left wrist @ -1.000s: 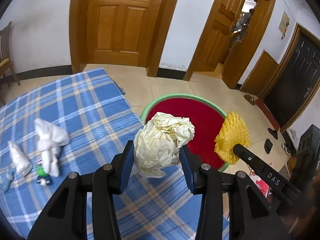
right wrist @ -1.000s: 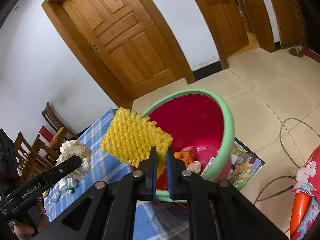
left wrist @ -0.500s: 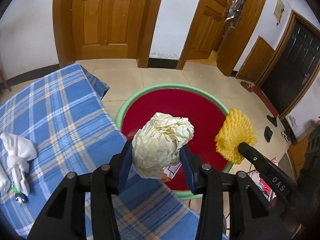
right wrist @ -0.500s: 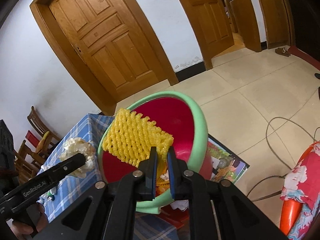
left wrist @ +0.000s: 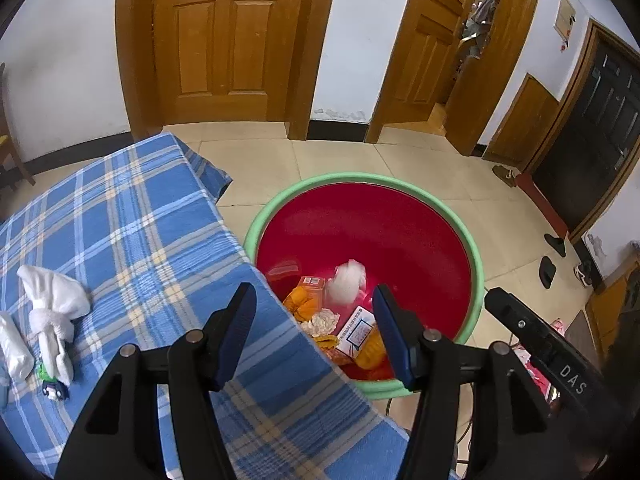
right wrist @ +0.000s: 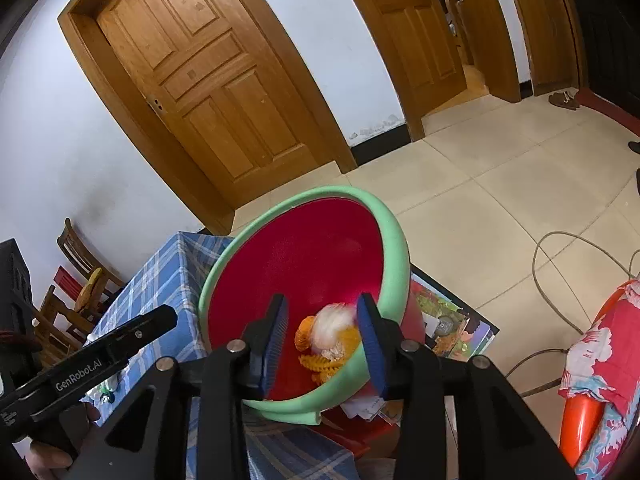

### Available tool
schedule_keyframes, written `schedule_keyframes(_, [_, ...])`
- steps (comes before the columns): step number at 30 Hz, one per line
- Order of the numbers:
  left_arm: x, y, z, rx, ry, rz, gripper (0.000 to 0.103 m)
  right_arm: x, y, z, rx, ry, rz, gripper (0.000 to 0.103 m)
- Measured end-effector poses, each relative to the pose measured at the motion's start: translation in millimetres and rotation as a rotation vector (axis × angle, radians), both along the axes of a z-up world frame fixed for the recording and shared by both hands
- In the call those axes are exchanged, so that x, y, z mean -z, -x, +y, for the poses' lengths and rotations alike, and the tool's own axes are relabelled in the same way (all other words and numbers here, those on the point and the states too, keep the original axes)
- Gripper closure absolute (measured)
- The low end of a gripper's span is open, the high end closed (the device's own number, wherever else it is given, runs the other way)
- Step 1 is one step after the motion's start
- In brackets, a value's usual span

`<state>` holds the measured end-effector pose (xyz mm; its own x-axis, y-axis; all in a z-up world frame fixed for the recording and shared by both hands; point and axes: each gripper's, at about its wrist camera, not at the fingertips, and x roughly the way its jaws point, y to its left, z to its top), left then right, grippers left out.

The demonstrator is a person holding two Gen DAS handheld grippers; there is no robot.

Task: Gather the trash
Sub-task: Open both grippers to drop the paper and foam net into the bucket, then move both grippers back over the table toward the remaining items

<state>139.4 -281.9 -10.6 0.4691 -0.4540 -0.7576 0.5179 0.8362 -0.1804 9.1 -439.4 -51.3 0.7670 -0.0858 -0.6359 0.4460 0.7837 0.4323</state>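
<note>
Blue plaid surface [left wrist: 132,240] beside a red basin with a green rim [left wrist: 478,248] standing lower, at the surface's edge. Remaining on the cloth, well apart from the basin: a knotted white tissue [left wrist: 52,312] and a small white wrapper [left wrist: 14,344]. Basin contents: crumpled paper ball [left wrist: 347,280], blurred; yellow foam net [right wrist: 324,362]; orange peel and small cartons. Left hand-held gripper [left wrist: 314,320] and right hand-held gripper [right wrist: 322,328] both hover above the basin, jaws just opened, nothing between the pads. Wooden doors and tiled floor behind.
</note>
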Motion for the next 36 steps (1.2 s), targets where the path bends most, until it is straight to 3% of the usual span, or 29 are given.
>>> schedule_keyframes(8, [-6,6,15,-0.021,0.023,0.001,0.043,-10,6,8,-0.005,-0.001,-0.027,0.054])
schedule_keyframes(36, [-34,46,111,-0.176,0.09,-0.038,0.043,-47,27,69,-0.103,0.052,-0.09,0.051])
